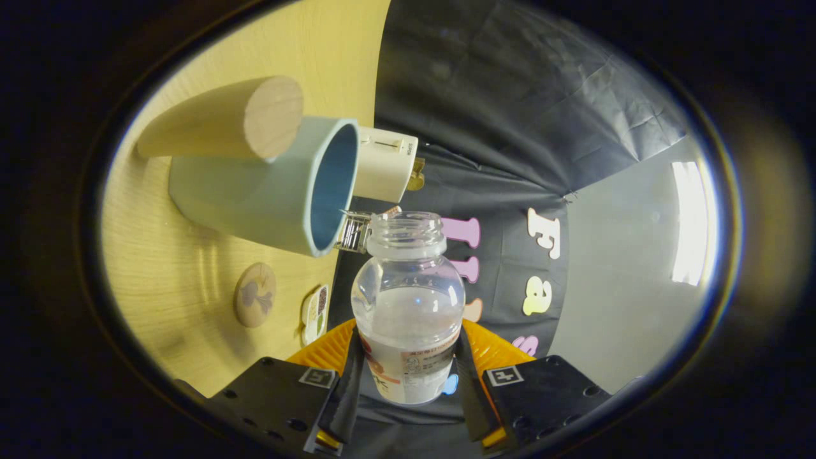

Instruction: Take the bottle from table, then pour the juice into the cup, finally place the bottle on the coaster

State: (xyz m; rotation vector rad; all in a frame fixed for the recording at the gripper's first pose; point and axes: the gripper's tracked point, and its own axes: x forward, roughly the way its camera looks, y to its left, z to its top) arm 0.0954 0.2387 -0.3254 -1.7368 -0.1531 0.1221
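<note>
My gripper is shut on a clear, uncapped bottle holding a whitish juice. I hold it rolled on its side, so the wooden table appears rotated beside it. The bottle's open mouth is just beside the rim of a pale blue cup with a darker blue inside. No juice shows leaving the mouth. A round wooden coaster with a printed picture lies on the table nearer to my fingers than the cup.
A thick wooden cylinder stands on the table beyond the cup. A white box-shaped object and a small metallic clip sit at the table's edge by the cup. A small printed card lies near the coaster.
</note>
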